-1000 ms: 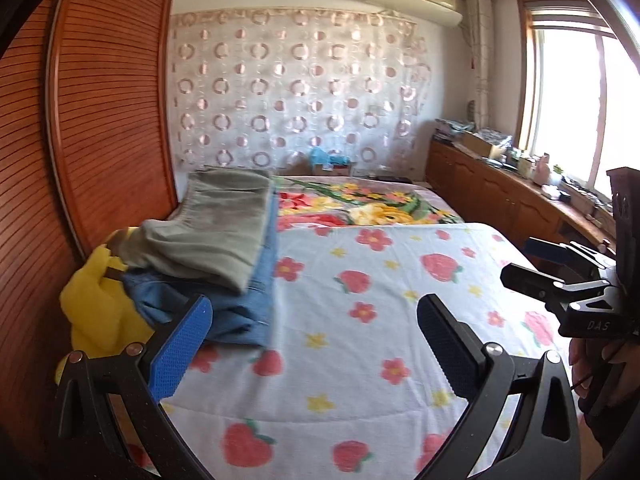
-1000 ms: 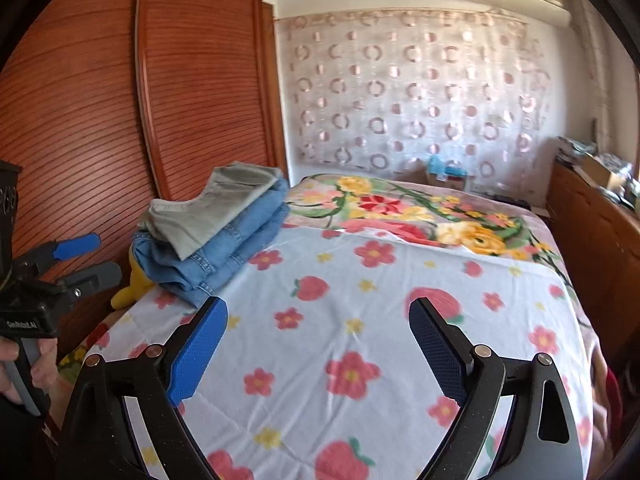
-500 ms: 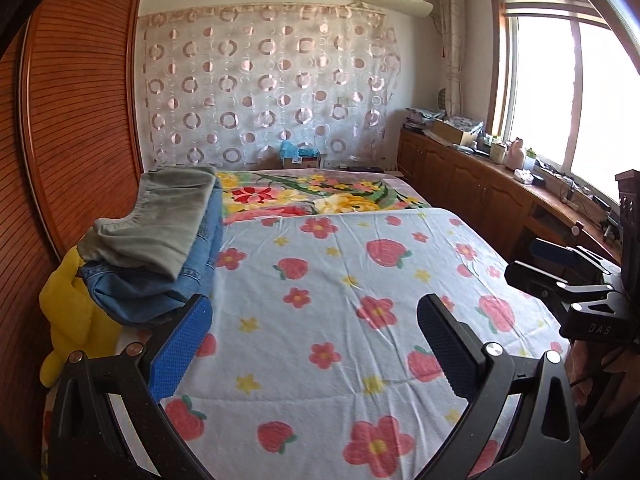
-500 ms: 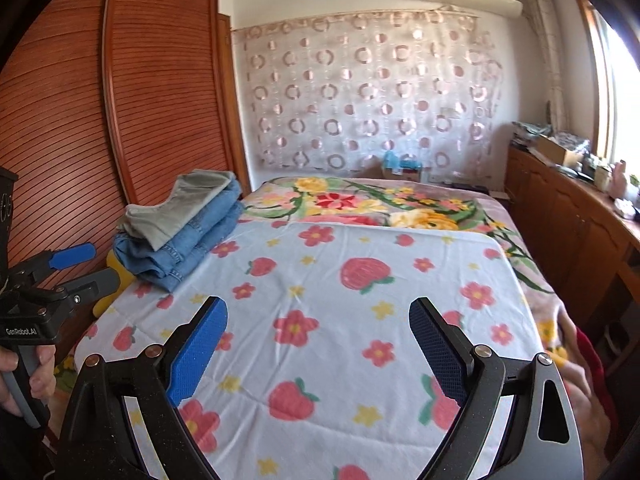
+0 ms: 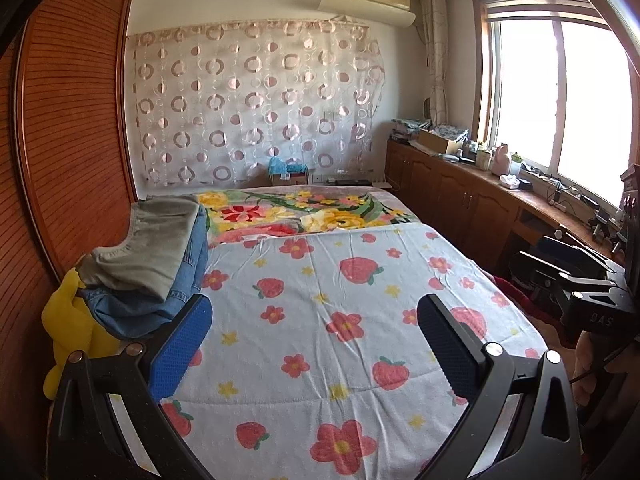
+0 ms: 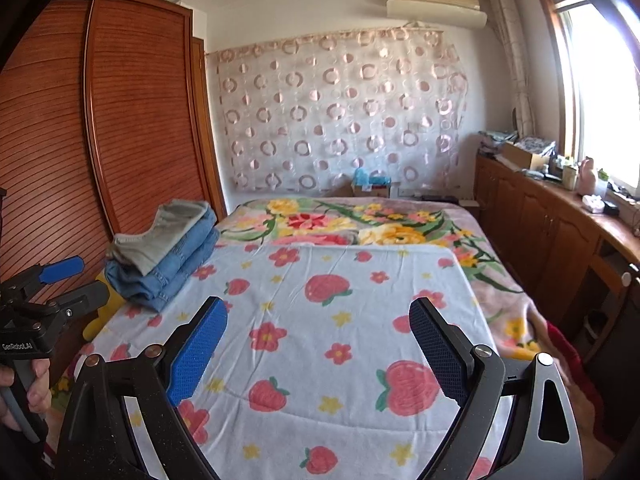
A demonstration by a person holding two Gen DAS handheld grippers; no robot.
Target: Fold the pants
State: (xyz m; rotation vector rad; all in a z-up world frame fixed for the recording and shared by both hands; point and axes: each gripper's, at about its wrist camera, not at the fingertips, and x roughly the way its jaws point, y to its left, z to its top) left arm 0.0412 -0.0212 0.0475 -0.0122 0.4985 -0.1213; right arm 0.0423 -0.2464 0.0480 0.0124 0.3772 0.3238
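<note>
Both tools, left [image 5: 314, 338] & right [image 6: 318, 338], jaws apart, empty; folded pants stack [image 6: 164, 254] partly hides yellow toy [image 5: 76, 328].

My view takes in a bedroom: a bed [image 5: 360, 272] under a strawberry-print sheet, a reddish slatted wardrobe [image 5: 72, 140] at left, a circle-patterned curtain [image 5: 256, 104] behind, and a sunlit window [image 5: 560, 92] above wooden cabinets [image 5: 460, 200].

Black left tool [image 5: 314, 334] and right tool [image 6: 318, 334], blue textured pads, silver screws
</note>
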